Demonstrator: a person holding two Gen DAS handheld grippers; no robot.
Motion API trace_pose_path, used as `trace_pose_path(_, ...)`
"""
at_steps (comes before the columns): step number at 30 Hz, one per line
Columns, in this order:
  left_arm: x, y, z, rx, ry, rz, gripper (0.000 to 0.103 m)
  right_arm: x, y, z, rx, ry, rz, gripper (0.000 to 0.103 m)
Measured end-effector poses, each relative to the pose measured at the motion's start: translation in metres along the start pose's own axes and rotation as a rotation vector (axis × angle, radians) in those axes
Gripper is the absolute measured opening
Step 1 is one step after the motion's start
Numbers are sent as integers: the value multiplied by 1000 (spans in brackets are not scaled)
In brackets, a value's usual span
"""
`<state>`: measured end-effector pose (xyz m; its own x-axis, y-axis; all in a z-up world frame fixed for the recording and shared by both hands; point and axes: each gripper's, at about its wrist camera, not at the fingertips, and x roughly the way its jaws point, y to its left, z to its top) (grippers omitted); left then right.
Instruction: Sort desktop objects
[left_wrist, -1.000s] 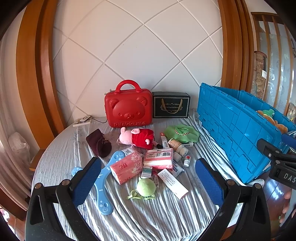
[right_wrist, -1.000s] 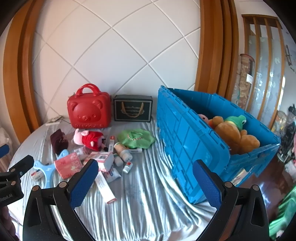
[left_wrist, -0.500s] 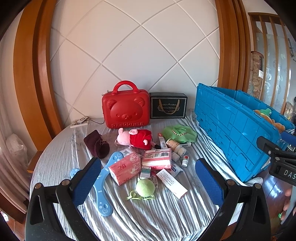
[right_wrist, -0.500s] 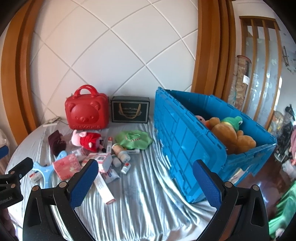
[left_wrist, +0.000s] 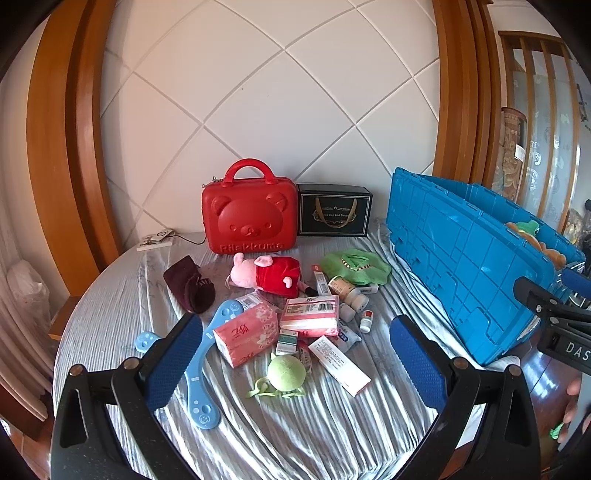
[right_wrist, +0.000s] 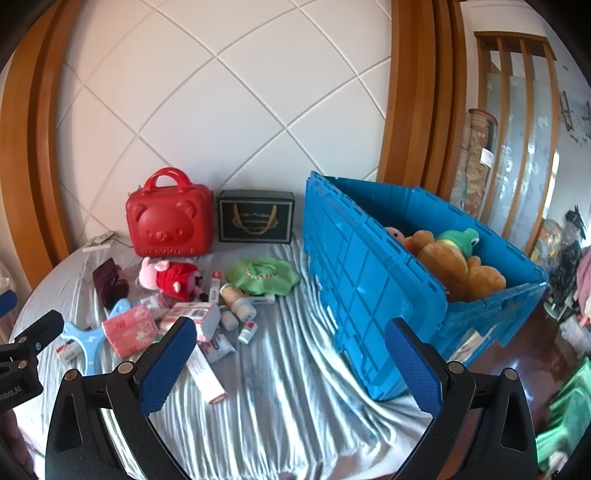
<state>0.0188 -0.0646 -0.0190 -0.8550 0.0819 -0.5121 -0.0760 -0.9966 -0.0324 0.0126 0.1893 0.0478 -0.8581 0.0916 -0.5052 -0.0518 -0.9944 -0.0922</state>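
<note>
Here, nearest the cameras, the left tool (left_wrist: 295, 360) and right tool (right_wrist: 291, 360) both hover with fingers spread wide, pinching nothing. Just beyond, on a worktop (left_wrist: 332, 424) draped in striped grey cloth, lies a clutter: a green ball toy (left_wrist: 286, 373), a pink tissue pack (left_wrist: 246, 334), a light blue plastic hanger (left_wrist: 201, 376), boxes, small bottles. Farther off lies a pink pig plush (left_wrist: 264, 273), and to the right a blue crate (right_wrist: 369, 280) holds stuffed animals. Against the wall stand a red bear case (left_wrist: 249, 218) and a black gift box (left_wrist: 334, 210)
</note>
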Motion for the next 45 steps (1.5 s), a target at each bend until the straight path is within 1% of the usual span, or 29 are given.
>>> trace_pose_path(10, 1, 2, -3, 22, 18, -6, 103, 0, 5, -2, -11, 6, 4, 103)
trace_pose_path(15, 4, 14, -10, -1, 26, 24, 103, 2, 9, -5, -11, 15, 8, 103)
trace_pose_path(18, 15, 25, -17, -32, 66, 34, 103, 9, 13, -10, -26, 40, 22, 103)
trace_pose_path(21, 33, 39, -31, -67, 124, 68, 103, 20, 16, -16, -47, 72, 45, 103)
trace_pose_path(24, 53, 57, -47, -120, 188, 108, 103, 43, 21, -24, -75, 123, 83, 103)
trace_pose_path(26, 61, 67, -56, -151, 211, 146, 103, 66, 26, -31, -97, 178, 113, 103)
trace_pose_path(31, 83, 82, -76, -203, 269, 237, 103, 120, 40, -45, -132, 286, 200, 103)
trace_pose_path(35, 112, 84, -84, -236, 301, 270, 103, 158, 45, -57, -159, 348, 246, 103)
trace_pose_path(40, 169, 66, -95, -224, 387, 236, 103, 211, 52, -77, -186, 447, 296, 103)
trace_pose_path(43, 200, 46, -98, -209, 414, 205, 102, 236, 59, -90, -209, 498, 318, 103)
trace_pose_path(44, 210, 41, -100, -200, 423, 195, 101, 242, 61, -92, -215, 509, 325, 103)
trace_pose_path(45, 220, 34, -102, -188, 437, 185, 98, 247, 62, -95, -222, 520, 329, 103)
